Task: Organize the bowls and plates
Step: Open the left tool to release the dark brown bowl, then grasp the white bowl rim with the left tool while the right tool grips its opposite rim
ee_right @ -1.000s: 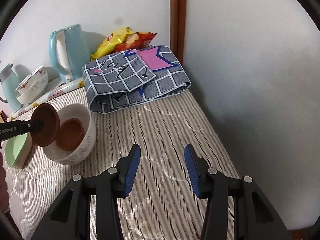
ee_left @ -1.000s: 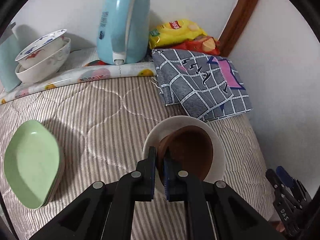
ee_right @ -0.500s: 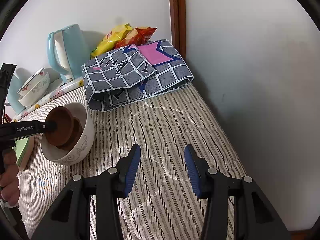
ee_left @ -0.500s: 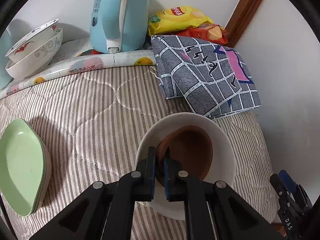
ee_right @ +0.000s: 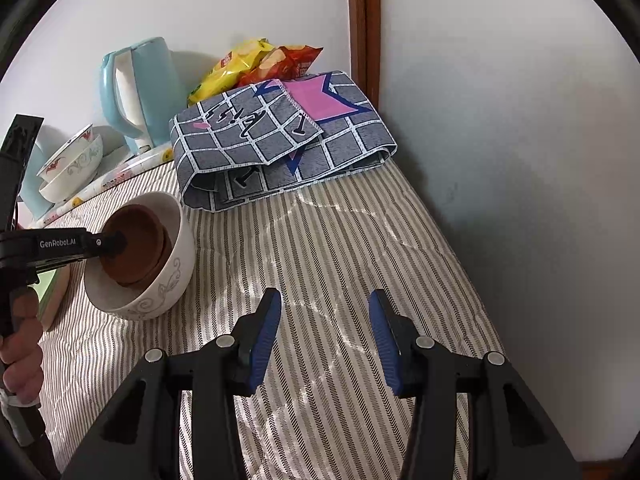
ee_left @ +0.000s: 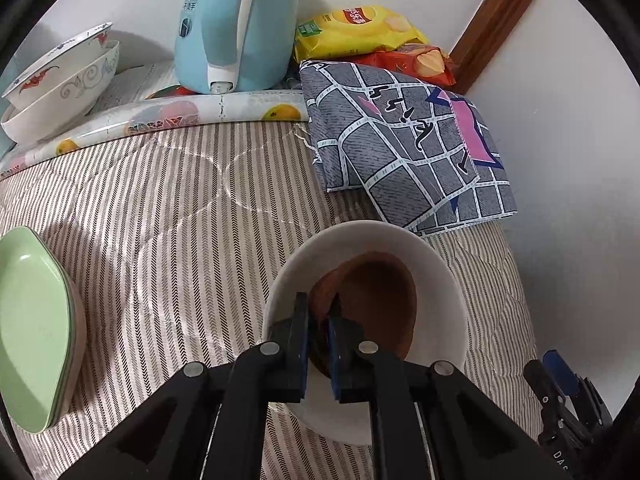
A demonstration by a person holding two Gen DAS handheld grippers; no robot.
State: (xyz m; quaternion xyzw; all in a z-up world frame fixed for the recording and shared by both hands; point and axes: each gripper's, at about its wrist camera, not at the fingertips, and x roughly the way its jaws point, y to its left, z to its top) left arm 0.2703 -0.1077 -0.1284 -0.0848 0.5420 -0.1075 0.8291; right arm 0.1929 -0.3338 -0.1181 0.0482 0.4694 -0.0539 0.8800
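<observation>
My left gripper (ee_left: 319,322) is shut on the near rim of a small brown bowl (ee_left: 372,304) and holds it inside a large white bowl (ee_left: 356,240) on the striped bed. In the right wrist view the brown bowl (ee_right: 132,244) rests on a second brown bowl inside the white bowl (ee_right: 160,296), with the left gripper (ee_right: 116,242) at its rim. My right gripper (ee_right: 324,332) is open and empty above the bed. Green plates (ee_left: 32,320) are stacked at the left. Two white patterned bowls (ee_left: 60,80) are nested at the back left.
A light blue kettle (ee_left: 236,20) stands at the back on a fruit-print mat (ee_left: 160,116). A folded grey checked cloth (ee_left: 404,148) and snack bags (ee_left: 360,28) lie in the back right corner by the wall. The bed's right edge meets the wall.
My left gripper has lowered the brown bowl from above the white bowl down into it, onto the other brown bowl. The right gripper has stayed put.
</observation>
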